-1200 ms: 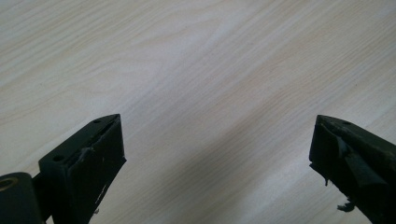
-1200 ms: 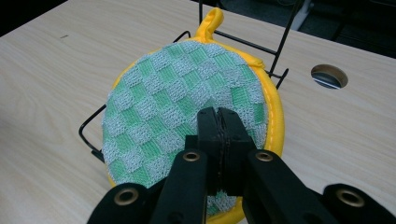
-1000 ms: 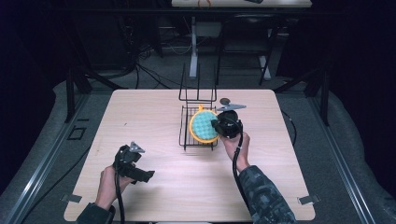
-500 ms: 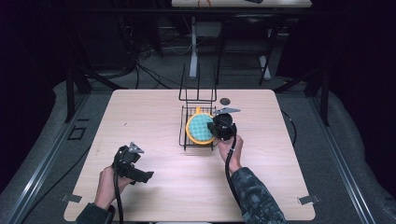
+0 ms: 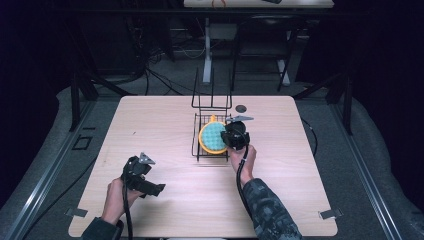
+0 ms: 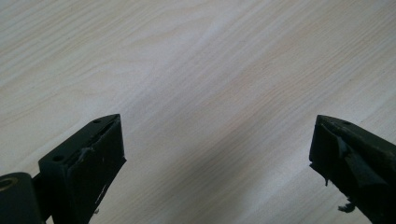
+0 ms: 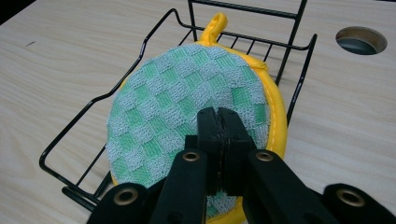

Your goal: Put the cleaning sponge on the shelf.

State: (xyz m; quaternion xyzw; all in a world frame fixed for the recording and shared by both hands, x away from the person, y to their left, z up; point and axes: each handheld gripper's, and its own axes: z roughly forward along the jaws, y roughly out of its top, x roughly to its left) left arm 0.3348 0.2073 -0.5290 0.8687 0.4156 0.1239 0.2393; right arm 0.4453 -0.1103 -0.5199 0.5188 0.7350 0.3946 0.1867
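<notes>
Fingers of the left gripper (image 5: 158,189) at lower left idle wide apart over bare table (image 5: 165,120), while mid-frame the right gripper (image 7: 218,114) pinches the round pot holder (image 7: 187,105), probably seating it in the wire rack (image 7: 140,51).

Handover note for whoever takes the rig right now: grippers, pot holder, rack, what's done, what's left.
Right gripper: shut, jaws together over the near edge of the pot holder; a pinch on the cloth can't be confirmed.
Left gripper: open, idle over bare table.
Pot holder: round, green check with yellow rim, lying in the black wire rack, loop toward the far end.
Done: pot holder is in the rack.
Left: probably release and back the right gripper off.
</notes>
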